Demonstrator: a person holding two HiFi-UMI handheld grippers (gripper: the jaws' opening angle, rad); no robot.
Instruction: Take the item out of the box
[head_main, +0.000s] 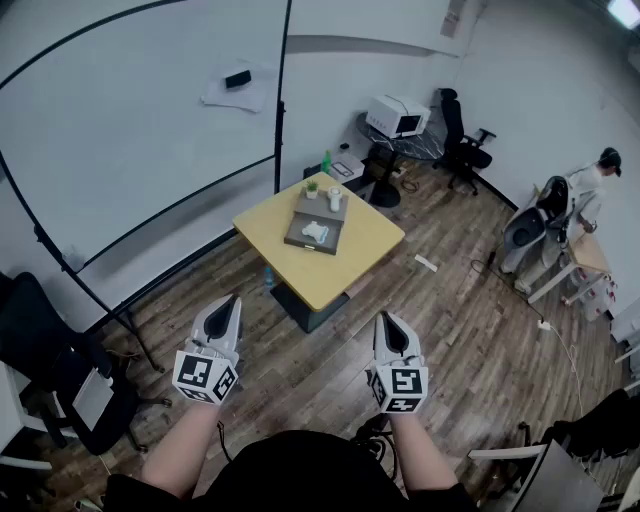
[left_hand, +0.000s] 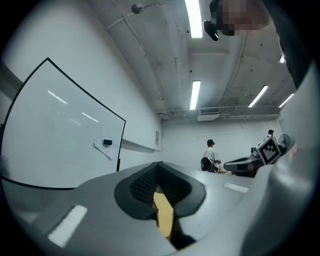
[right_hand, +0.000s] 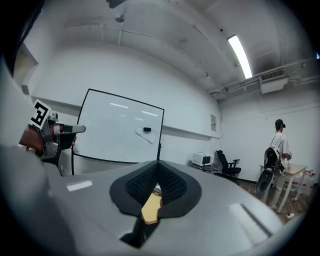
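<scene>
Left gripper (head_main: 231, 301), right gripper (head_main: 388, 319): both closed, empty. Small white item (head_main: 315, 232) lies in flat brown box (head_main: 298, 241) on square yellow table (head_main: 372, 246), well ahead.

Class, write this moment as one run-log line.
left gripper: shut, empty; right gripper: shut, empty; box: on table, white item inside; stage: not yet reached

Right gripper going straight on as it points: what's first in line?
Nothing near the right gripper. Held level, it probably clears the yellow table and meets the whiteboard's black post first; depth is unclear.
</scene>
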